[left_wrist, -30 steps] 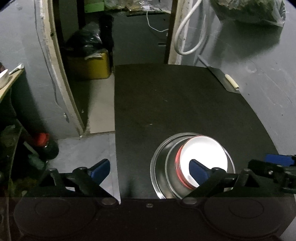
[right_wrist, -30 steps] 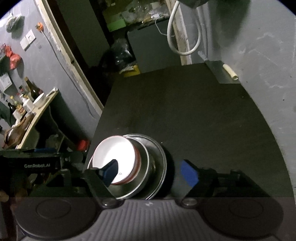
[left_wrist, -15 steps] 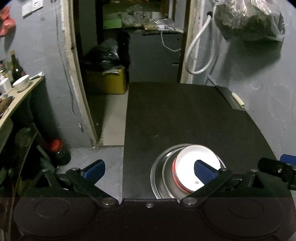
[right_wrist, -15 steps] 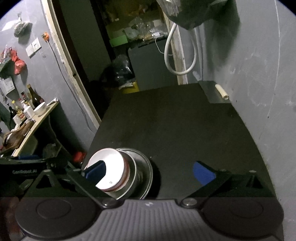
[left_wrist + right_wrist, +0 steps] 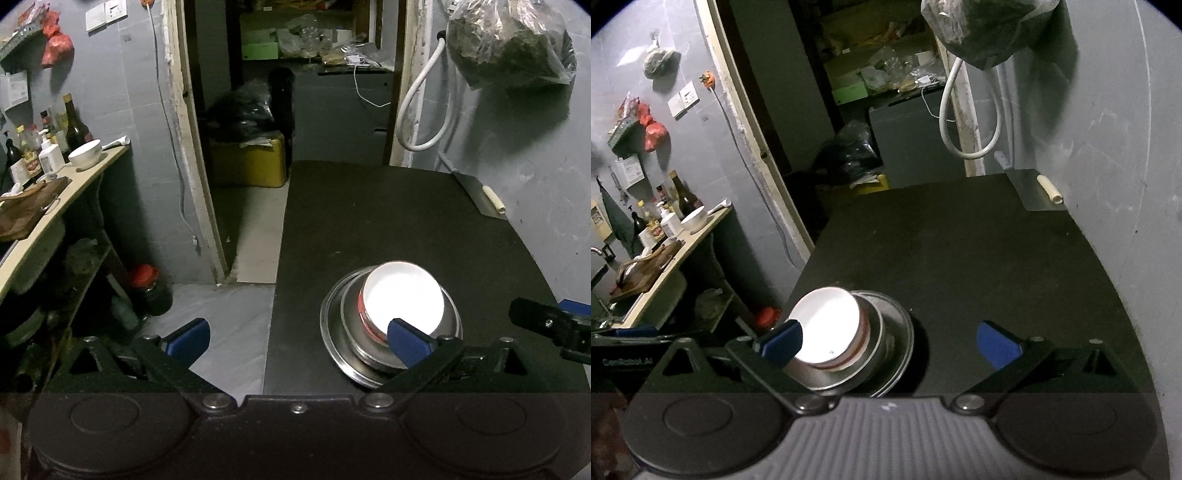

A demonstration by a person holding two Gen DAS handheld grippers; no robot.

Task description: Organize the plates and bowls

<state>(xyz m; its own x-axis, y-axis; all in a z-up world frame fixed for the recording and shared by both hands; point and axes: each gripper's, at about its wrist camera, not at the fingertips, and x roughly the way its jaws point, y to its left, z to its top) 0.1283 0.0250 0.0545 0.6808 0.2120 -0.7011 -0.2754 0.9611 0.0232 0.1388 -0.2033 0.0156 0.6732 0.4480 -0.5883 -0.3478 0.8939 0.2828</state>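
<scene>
Sitting behind the left tool's point(image 5: 297, 338) right finger: stacked bowls point(image 5: 391, 321).

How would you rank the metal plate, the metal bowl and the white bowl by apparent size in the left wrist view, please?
1. Metal plate, widest.
2. Metal bowl.
3. White bowl, smallest, nested on top.

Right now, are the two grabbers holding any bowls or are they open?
Left gripper: open, holding nothing.
Right gripper: open, holding nothing.
</scene>
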